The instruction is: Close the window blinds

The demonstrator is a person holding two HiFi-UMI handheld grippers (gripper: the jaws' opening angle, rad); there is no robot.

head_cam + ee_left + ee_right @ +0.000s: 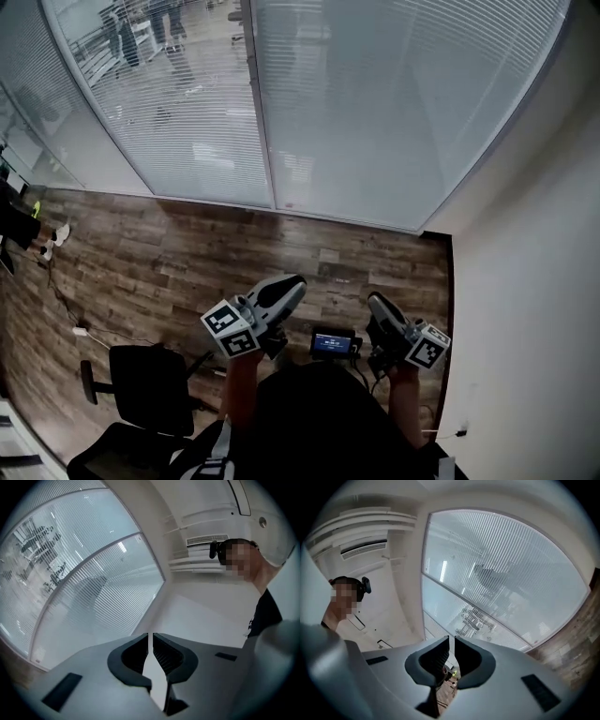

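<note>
– Blinds, where are they found?
– White horizontal-slat window blinds (394, 103) are seen hanging across the glazed wall, along the far edge of the dark wood-plank floor (187, 253). Towards the left panel the slats are turned open enough for a room beyond to be made out, so the task is judged not yet begun.
– And the grippers?
– Both are held low, close to the body and well apart from the blinds. The left gripper (296, 282) is shown with its jaws almost pressed together, only a thin slit left and nothing in it. The right gripper (374, 301) is found the same, nearly closed and empty.
– What could go wrong?
– No wand or cord can be made out, so the wrong part may be grasped and the slats bent. With jaws this narrow, a control could be knocked aside instead of taken in. A black office chair (150, 384) near the floor's left edge could be bumped if the approach is made from that side.
</note>
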